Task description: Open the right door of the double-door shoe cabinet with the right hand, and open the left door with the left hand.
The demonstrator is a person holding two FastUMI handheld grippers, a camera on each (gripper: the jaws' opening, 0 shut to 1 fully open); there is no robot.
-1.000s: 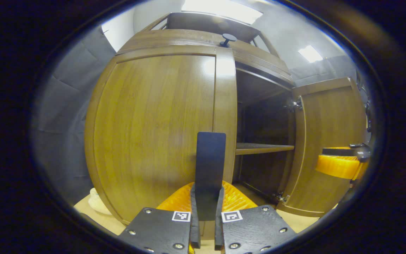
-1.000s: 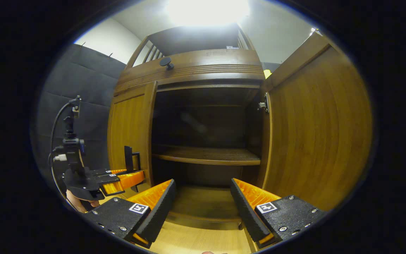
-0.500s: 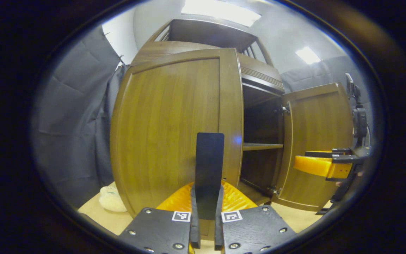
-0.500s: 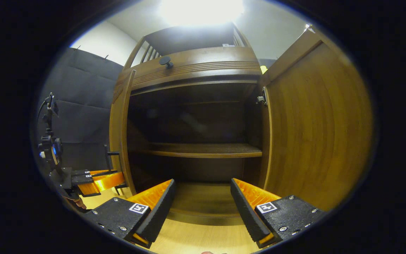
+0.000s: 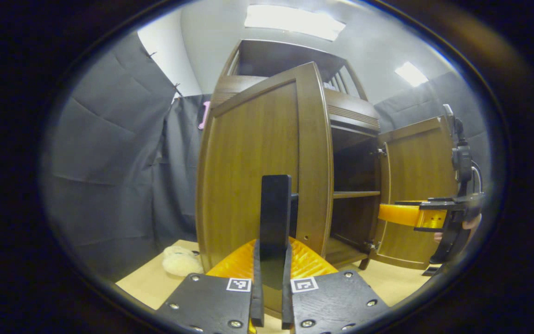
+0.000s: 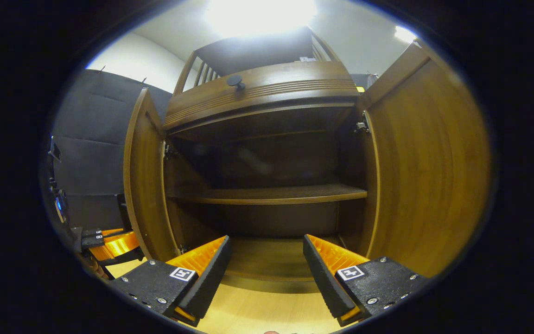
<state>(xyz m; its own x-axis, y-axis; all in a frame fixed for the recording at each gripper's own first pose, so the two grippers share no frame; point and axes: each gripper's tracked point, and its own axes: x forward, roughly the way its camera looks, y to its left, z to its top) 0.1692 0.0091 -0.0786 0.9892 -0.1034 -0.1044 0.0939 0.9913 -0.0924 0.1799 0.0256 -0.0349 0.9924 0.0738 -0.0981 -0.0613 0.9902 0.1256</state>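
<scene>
In the left gripper view, a pale soft lump (image 5: 181, 260) lies on the light surface (image 5: 146, 284) at about 8 o'clock, beside the cabinet's base. The left gripper (image 5: 272, 271) sits at 6 o'clock, clenched on the dark upright handle (image 5: 275, 211) of the left door (image 5: 253, 167), which stands swung out from the shoe cabinet (image 5: 350, 118). Toward 3 o'clock the right door (image 5: 417, 162) hangs open, with the right gripper (image 5: 401, 213) in front of it. In the right gripper view, the left gripper (image 6: 109, 243) shows at 8 o'clock outside the left door (image 6: 144, 176). The dark interior with its shelf (image 6: 271, 195) fills the centre. The right gripper (image 6: 267, 260), at 6 o'clock, is released, fingers spread and grasping nothing, and the right door (image 6: 427, 162) stands wide open at 3 o'clock.
</scene>
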